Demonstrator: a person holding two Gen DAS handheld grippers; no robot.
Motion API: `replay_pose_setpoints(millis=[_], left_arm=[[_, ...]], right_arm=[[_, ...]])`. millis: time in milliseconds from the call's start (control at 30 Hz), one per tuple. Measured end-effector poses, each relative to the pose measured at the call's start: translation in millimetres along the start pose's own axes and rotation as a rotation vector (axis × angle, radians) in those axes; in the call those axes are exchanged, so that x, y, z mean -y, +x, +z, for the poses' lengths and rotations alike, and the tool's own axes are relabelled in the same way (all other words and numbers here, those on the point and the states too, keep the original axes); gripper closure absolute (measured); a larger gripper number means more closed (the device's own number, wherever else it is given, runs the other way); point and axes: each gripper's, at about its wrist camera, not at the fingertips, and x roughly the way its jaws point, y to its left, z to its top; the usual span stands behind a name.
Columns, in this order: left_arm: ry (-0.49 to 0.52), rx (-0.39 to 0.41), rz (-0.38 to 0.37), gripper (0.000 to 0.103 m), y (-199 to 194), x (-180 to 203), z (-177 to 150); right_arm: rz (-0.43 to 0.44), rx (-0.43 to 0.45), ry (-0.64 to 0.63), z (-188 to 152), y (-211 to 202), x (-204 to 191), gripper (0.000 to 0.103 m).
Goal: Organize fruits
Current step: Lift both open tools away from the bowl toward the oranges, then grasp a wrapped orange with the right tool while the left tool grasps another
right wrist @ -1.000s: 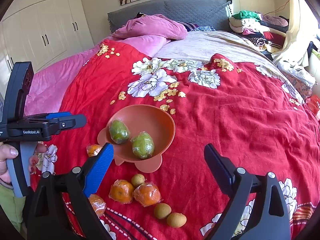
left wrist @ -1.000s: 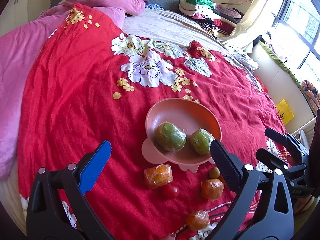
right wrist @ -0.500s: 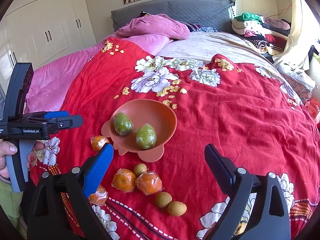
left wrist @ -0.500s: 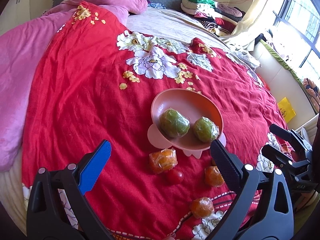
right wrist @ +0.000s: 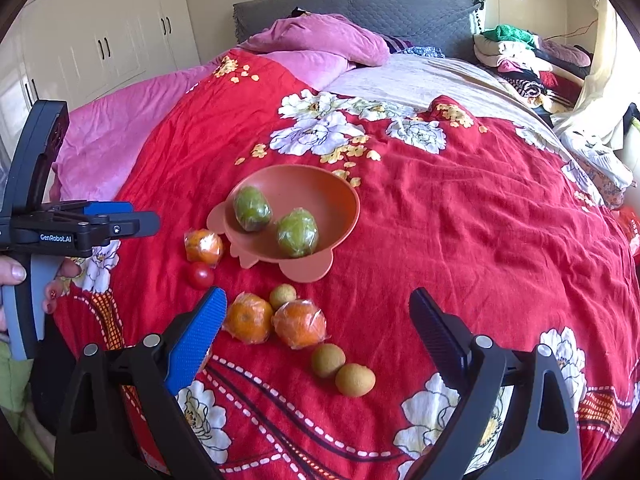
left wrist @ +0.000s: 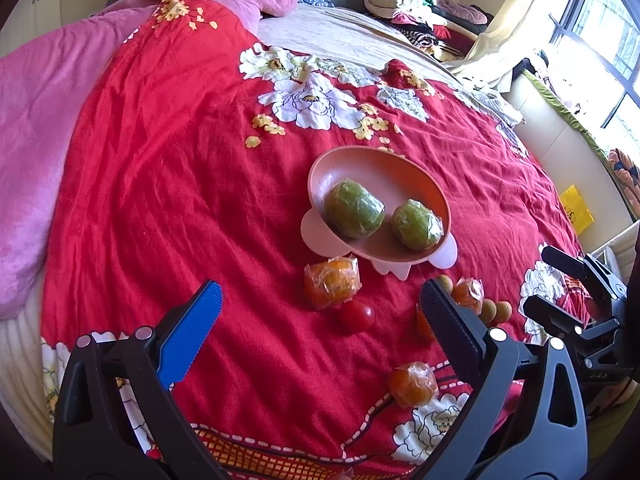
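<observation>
Both sets of jaws are gaping wide and gripping nothing, the left gripper [left wrist: 320,308] and right gripper [right wrist: 318,320] hovering low over the loose fruit, apparently picking out a next piece. Two wrapped green fruits [right wrist: 253,209] are already sitting in the pink bowl [right wrist: 344,204], while wrapped oranges [right wrist: 299,323], a cherry tomato [left wrist: 356,316] and small brown fruits [right wrist: 355,379] are lying just beside it. Everything is resting on a red floral bedspread [right wrist: 460,232], with a grey headboard [right wrist: 360,6] and white wardrobes [right wrist: 108,44] standing behind.
</observation>
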Motion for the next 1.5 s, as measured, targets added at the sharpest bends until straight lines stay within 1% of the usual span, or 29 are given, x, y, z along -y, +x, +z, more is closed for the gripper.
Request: replay_pose_setpoints(millis=[300, 667, 1067, 1133, 1167, 1233, 1333, 1400, 1500], left_arm=[[0.002, -0.016, 0.013, 0.01, 0, -1, -13], [-0.009, -0.045, 0.031, 0.01, 6, -7, -24], [-0.019, -0.06, 0.021, 0.01, 9, -13, -32], [-0.019, -0.058, 0.016, 0.01, 9, -13, -33], [-0.02, -0.058, 0.013, 0.01, 10, -13, -33], [-0.021, -0.06, 0.01, 0.01, 11, -14, -34], [-0.023, -0.062, 0.001, 0.01, 13, -15, -32], [-0.025, -0.063, -0.003, 0.01, 15, -15, -31], [-0.024, -0.063, -0.012, 0.01, 18, -15, -28]], right_arm=[[0.057, -0.039, -0.022, -19, 2, -23, 0.011], [0.121, -0.104, -0.064, -38, 17, -57, 0.011], [0.15, -0.14, -0.078, -43, 34, -78, 0.012], [0.154, -0.147, -0.077, -43, 38, -79, 0.016], [0.156, -0.153, -0.075, -43, 40, -80, 0.02], [0.159, -0.161, -0.073, -43, 44, -81, 0.022], [0.165, -0.167, -0.079, -43, 48, -84, 0.028], [0.166, -0.172, -0.078, -42, 52, -84, 0.036], [0.172, -0.179, -0.078, -42, 56, -86, 0.043]])
